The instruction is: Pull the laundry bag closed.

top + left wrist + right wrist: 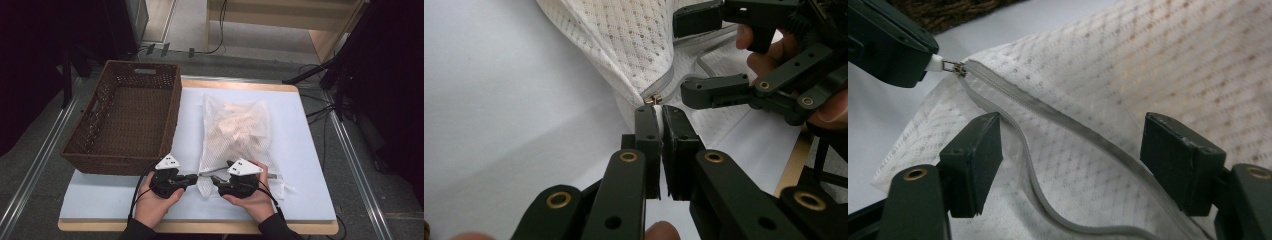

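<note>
Starting at the left, an empty brown woven wicker basket (pixel 125 117) with stiff walls and cut-out handles stands on the pale blue table top (pixel 300 190), its wall just beside the bag. Your left gripper (pixel 657 115) has its jaws pressed tight on the small white zipper pull tab (pixel 936 63) at the near left corner of the white mesh laundry bag (pixel 239 135). Keep this grip firm and pull straight along the grey zipper tape (pixel 1048 107), not upward, so the little brass slider (pixel 653 99) does not jam. The bag lies flat in the middle of the table, soft and see-through, with pale beige cloth bunched inside. Your right gripper (pixel 1070 155) stands wide, both black pads over the loose, wavy zipper line and pressing nothing. Close it on the fabric beside the tape to hold the bag steady.
</note>
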### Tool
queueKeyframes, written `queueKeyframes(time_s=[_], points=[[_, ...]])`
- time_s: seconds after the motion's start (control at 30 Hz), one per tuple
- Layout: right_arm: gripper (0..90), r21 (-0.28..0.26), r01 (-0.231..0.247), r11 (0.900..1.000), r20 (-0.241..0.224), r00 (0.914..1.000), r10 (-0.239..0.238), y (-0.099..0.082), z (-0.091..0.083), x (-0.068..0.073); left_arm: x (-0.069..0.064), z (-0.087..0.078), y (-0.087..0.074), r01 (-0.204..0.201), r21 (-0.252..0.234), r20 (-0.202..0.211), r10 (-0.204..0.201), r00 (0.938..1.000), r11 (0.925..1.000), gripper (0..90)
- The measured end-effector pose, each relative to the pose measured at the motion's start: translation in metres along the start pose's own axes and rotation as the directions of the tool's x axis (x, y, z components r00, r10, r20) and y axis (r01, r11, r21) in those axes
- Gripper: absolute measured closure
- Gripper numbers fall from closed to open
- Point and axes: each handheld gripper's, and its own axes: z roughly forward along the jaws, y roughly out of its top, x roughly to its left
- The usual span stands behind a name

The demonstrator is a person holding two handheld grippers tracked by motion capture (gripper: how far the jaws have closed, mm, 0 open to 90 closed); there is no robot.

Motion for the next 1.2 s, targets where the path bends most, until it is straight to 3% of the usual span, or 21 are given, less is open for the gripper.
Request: queueKeyframes(time_s=[0.07, 0.17, 0.23, 0.27, 0.4, 0.47, 0.5, 0.6, 0.67, 0.73, 0.8, 0.9, 0.97, 1.0, 1.03, 1.1, 1.2], points=[[22.5, 0.009, 0.014, 0.9999, -0.029, 0.9995, -0.014, 0.001, 0.004, -0.001, 0.0, -0.001, 0.001, -0.003, 0.003, 0.005, 0.003, 1.0, 1.0, 86.5], [22.4, 0.069, 0.011, 0.9975, -0.055, 0.9985, -0.008, -0.001, 0.015, -0.003, -0.001, -0.002, 0.002, -0.01, 0.007, 0.017, 0.01, 0.9998, 0.9999, 86.6], [26.6, 0.107, 0.037, 0.9936, -0.045, 0.9985, -0.032, 0.0, 0.018, 0.0, -0.002, -0.001, 0.003, -0.017, 0.008, 0.03, 0.017, 0.9994, 0.9998, 86.7], [29.0, 0.12, 0.026, 0.9925, -0.053, 0.9984, -0.02, 0.0, 0.019, 0.0, -0.003, 0.0, 0.003, -0.02, 0.008, 0.037, 0.019, 0.9991, 0.9998, 86.6], [45.8, 0.102, -0.042, 0.9939, -0.038, 0.9983, 0.046, 0.0, 0.018, -0.007, -0.008, 0.005, 0.009, -0.022, 0.017, 0.059, 0.021, 0.998, 0.9996, 86.6], [56.8, 0.094, -0.06, 0.9937, -0.018, 0.9979, 0.062, -0.001, 0.017, -0.007, -0.013, 0.01, 0.014, -0.014, 0.019, 0.048, 0.013, 0.9988, 0.9997, 85.6], [66.7, 0.087, -0.065, 0.9941, -0.028, 0.9973, 0.067, -0.002, 0.016, -0.008, -0.015, 0.011, 0.016, -0.01, 0.02, 0.036, 0.009, 0.9993, 0.9998, 84.3], [82.0, 0.086, -0.09, 0.9922, -0.057, 0.9938, 0.095, -0.003, 0.014, -0.01, -0.021, 0.013, 0.025, 0.028, 0.001, 0.005, -0.028, 0.9996, 0.9996, 80.0], [87.2, 0.089, -0.111, 0.9898, -0.078, 0.9899, 0.118, -0.004, 0.014, -0.012, -0.024, 0.011, 0.029, 0.058, -0.01, 0.013, -0.058, 0.9982, 0.9983, 75.7], [88.4, 0.095, -0.127, 0.9873, -0.097, 0.986, 0.136, -0.005, 0.014, -0.014, -0.029, 0.011, 0.032, 0.068, -0.01, 0.047, -0.067, 0.9966, 0.9976, 73.5], [88.9, 0.097, -0.143, 0.985, -0.11, 0.982, 0.154, -0.005, 0.014, -0.017, -0.034, 0.012, 0.031, 0.042, 0.0, 0.066, -0.042, 0.9969, 0.9991, 73.0], [89.0, 0.099, -0.154, 0.983, -0.122, 0.9786, 0.166, -0.005, 0.014, -0.018, -0.03, 0.006, 0.028, 0.037, -0.049, 0.003, -0.037, 0.9993, 0.9981, 66.8], [89.1, 0.098, -0.152, 0.9835, -0.119, 0.9795, 0.163, -0.005, 0.013, -0.017, -0.023, 0.004, 0.022, 0.015, -0.035, -0.077, -0.018, 0.9969, 0.9993, 73.0], [89.2, 0.098, -0.15, 0.9838, -0.12, 0.9795, 0.162, -0.005, 0.013, -0.017, -0.018, 0.005, 0.016, 0.0, -0.007, -0.118, -0.001, 0.993, 1.0, 78.3], [89.4, 0.098, -0.148, 0.9842, -0.125, 0.9792, 0.159, -0.005, 0.013, -0.018, -0.014, 0.007, 0.011, 0.002, 0.012, -0.13, -0.001, 0.9915, 0.9999, 83.4], [89.4, 0.094, -0.144, 0.9851, -0.131, 0.9792, 0.156, -0.006, 0.013, -0.017, -0.007, 0.011, 0.004, 0.019, 0.034, -0.153, -0.014, 0.9882, 0.9992, 85.0], [89.5, 0.096, -0.125, 0.9874, -0.149, 0.979, 0.139, -0.006, 0.013, -0.016, 0.001, 0.016, 0.003, 0.063, 0.01, -0.112, -0.061, 0.9918, 0.998, 81.1]])
